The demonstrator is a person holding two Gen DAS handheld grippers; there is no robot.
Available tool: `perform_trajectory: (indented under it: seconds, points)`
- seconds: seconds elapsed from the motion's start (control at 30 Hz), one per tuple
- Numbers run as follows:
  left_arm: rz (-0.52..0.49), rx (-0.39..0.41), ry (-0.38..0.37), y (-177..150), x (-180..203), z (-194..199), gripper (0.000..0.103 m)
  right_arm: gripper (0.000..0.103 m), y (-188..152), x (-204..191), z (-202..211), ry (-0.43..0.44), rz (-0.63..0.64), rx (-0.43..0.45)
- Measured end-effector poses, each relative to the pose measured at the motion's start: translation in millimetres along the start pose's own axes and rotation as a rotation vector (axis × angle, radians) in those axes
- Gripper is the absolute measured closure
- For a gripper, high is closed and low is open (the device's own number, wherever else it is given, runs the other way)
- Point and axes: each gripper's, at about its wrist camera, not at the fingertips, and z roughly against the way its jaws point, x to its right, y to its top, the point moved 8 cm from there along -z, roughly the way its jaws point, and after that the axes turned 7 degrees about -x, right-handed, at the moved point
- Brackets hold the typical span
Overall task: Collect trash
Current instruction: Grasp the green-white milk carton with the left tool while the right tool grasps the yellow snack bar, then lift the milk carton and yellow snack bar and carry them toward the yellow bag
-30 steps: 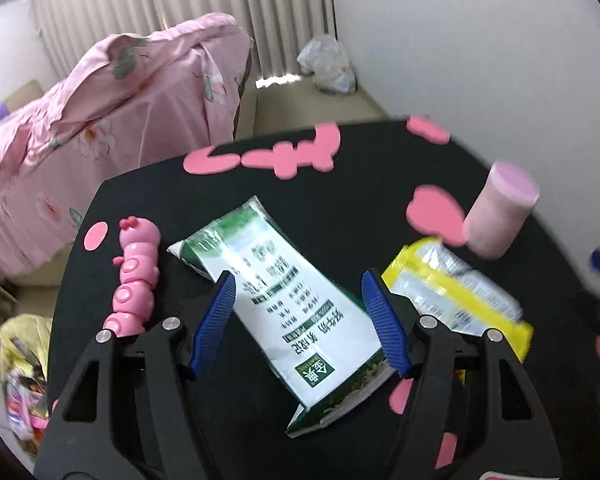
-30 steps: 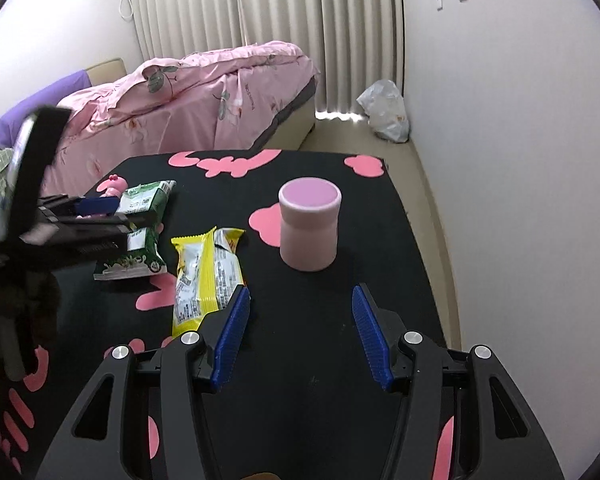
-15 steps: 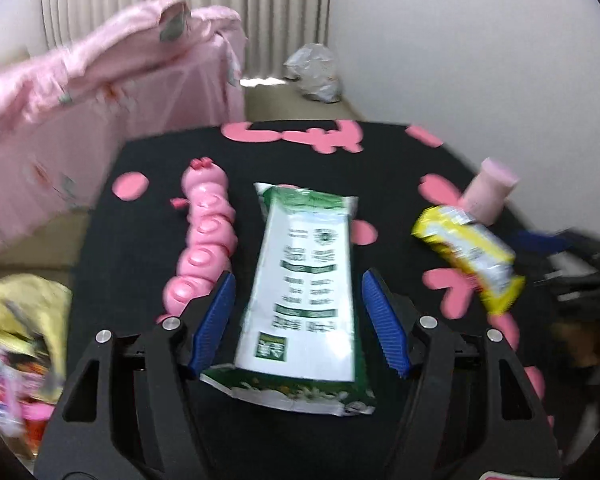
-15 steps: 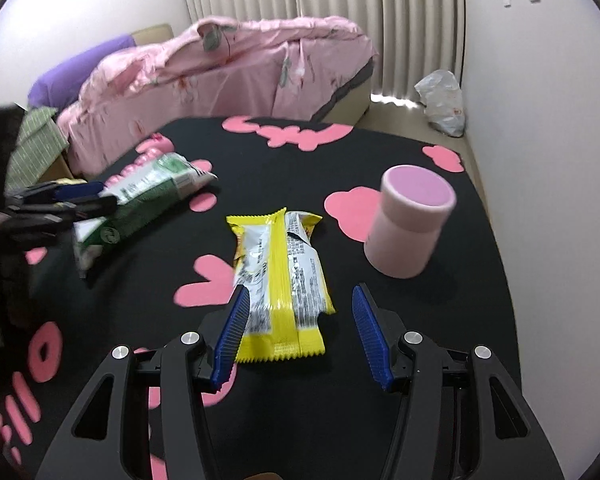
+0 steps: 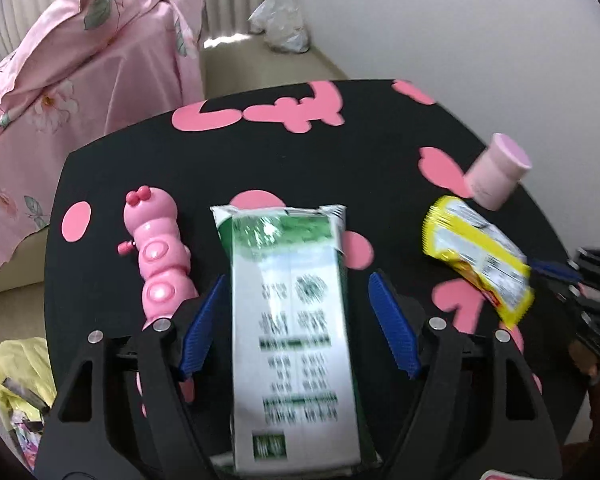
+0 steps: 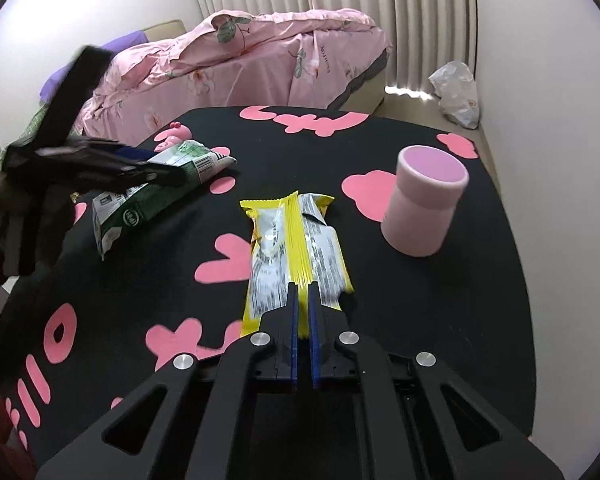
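Yellow wrapper [image 6: 296, 252] lying mid tabletop [image 6: 480, 300]; right gripper [image 6: 303, 312] pinching its near end along middle seam. Green milk carton [image 5: 292, 320] sitting between spread fingers of left gripper [image 5: 296, 320], near left edge. Grabbing step going on. Next, likely: left squeezing, both lifting.

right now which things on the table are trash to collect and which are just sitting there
Trash:
- milk carton, flattened, between the open left gripper fingers
- yellow wrapper, pinched by the right gripper

Just there:
- pink caterpillar toy
- pink cup
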Motion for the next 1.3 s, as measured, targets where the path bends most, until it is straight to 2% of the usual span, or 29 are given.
perform_trajectory:
  seconds: [0.07, 0.17, 0.23, 0.3, 0.33, 0.43, 0.6, 0.67, 0.73, 0.77, 0.93, 1.1, 1.2, 1.3]
  points:
    - [0.041, -0.01, 0.008, 3.3, -4.9, -4.7, 0.034, 0.096, -2.5, 0.4, 7.5, 0.008, -0.01, 0.018]
    - [0.09, -0.01, -0.039, -1.5, -5.0, -0.6, 0.045, 0.095, 0.6, 4.8, 20.9, 0.042, -0.042, 0.076]
    - [0.1, -0.008, -0.045, -9.7, -1.5, 4.7, 0.046, 0.092, 5.2, 9.9, 23.8, 0.064, -0.072, 0.097]
    - [0.094, -0.007, -0.039, -21.9, 3.5, 10.9, 0.047, 0.065, 9.3, 12.8, 19.3, 0.08, -0.087, 0.088]
    - [0.09, -0.006, -0.043, -27.3, 5.3, 13.4, 0.047, 0.045, 11.4, 12.1, 16.3, 0.096, -0.086, 0.082]
    - [0.083, -0.011, -0.06, -46.1, 9.7, 18.1, 0.047, 0.045, 15.6, 5.3, -2.5, 0.13, -0.066, 0.022]
    - [0.084, -0.005, -0.096, -53.9, 9.7, 23.1, 0.047, 0.047, 23.0, 4.7, -34.6, 0.018, -0.021, -0.062]
    - [0.079, 0.005, -0.112, -47.7, 10.8, 27.0, 0.042, 0.066, 25.5, 0.3, -37.5, 0.05, -0.015, -0.062]
    - [0.06, 0.012, -0.099, -39.1, 13.2, 28.4, 0.038, 0.08, 25.2, -4.4, -34.6, 0.039, 0.004, -0.054]
    - [0.053, 0.013, -0.088, -35.3, 14.0, 27.7, 0.038, 0.084, 24.6, -7.1, -32.4, 0.021, 0.018, -0.047]
    - [0.049, -0.035, -0.043, -11.1, 11.6, 6.3, 0.038, 0.084, 15.0, -11.7, -14.9, 0.018, 0.016, -0.014]
    - [0.117, -0.092, -0.033, -0.3, -0.2, -16.7, 0.039, 0.084, 4.3, -5.9, 3.4, 0.01, -0.017, 0.013]
    - [0.136, -0.089, -0.054, -2.5, -0.8, -12.0, 0.039, 0.084, 1.1, -5.6, 14.1, 0.007, -0.025, 0.029]
    - [0.146, 0.003, -0.09, -8.3, 2.3, 16.5, 0.04, 0.084, 3.6, -8.7, 26.5, 0.008, -0.025, 0.06]
